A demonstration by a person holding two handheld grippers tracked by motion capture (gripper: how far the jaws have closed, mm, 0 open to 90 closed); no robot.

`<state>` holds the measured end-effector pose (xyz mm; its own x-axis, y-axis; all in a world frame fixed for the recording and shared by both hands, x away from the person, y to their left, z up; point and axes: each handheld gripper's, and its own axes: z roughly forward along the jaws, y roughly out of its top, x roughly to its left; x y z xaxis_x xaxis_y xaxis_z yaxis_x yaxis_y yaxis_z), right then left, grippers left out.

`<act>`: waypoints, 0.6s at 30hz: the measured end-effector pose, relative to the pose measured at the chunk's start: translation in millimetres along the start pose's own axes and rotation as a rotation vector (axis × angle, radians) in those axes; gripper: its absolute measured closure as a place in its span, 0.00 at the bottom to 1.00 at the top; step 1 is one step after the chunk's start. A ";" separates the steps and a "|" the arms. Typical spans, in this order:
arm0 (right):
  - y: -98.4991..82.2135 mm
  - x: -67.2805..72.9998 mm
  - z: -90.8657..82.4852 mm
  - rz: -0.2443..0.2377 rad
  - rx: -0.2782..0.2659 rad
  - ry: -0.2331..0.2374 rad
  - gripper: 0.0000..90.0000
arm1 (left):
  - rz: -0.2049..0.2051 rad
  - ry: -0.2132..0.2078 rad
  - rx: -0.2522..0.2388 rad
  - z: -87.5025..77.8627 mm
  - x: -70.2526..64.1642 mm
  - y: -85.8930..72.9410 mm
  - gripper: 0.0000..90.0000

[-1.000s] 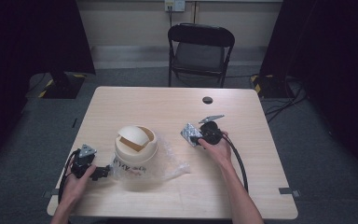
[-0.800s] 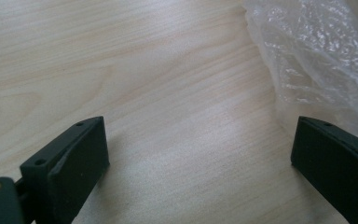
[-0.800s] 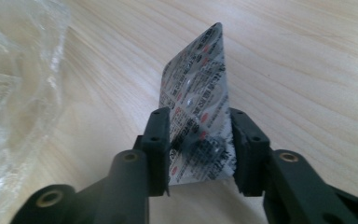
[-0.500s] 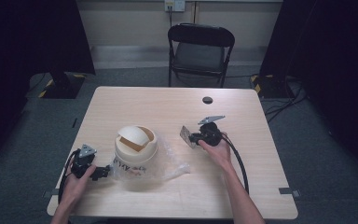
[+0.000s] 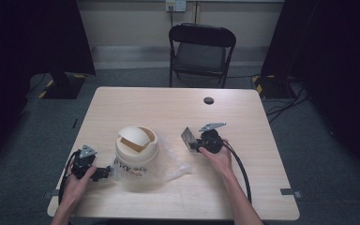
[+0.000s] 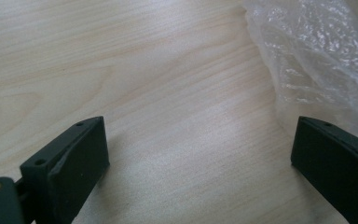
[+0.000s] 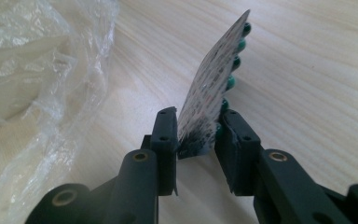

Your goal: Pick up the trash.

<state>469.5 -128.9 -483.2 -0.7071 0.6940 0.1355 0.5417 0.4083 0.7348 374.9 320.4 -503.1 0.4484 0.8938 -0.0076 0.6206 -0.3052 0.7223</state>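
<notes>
Since a second ago the right gripper (image 7: 196,133), fingers clamping a blister pack (image 7: 213,93), has lifted it off the table (image 5: 243,187), while the left gripper (image 6: 200,154) gapes empty beside the bag-lined bin (image 5: 136,150).

print on the blister pack (image 7: 208,100) too blurred to read, plastic bag (image 6: 321,60) cut off by frame edge

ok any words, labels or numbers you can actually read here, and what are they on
None can be read in full.
Dark lettering on the front of the cream bin, behind the clear plastic bag: too small and blurred to read.
Fine print on the foil back of the blister pack in the right gripper: too blurred to read.
Table: no text.
</notes>
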 end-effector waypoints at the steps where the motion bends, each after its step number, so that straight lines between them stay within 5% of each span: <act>1: -0.9 0.4 0.2 -0.001 0.004 0.001 0.77 | 0.000 0.001 0.000 0.0 0.0 0.0 0.04; 7: 0.3 3.8 -5.0 -0.005 -0.031 0.021 0.92 | 0.000 0.000 0.000 0.0 0.1 0.0 0.04; 18: 20.6 5.3 -18.4 -0.022 -0.070 0.017 0.92 | 0.001 0.000 0.001 -0.1 0.2 0.0 0.04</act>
<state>468.6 -127.7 -455.1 -0.7263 0.6749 0.1302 0.4933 0.3800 0.7824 374.9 320.5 -503.0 0.4489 0.8936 -0.0069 0.6207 -0.3063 0.7217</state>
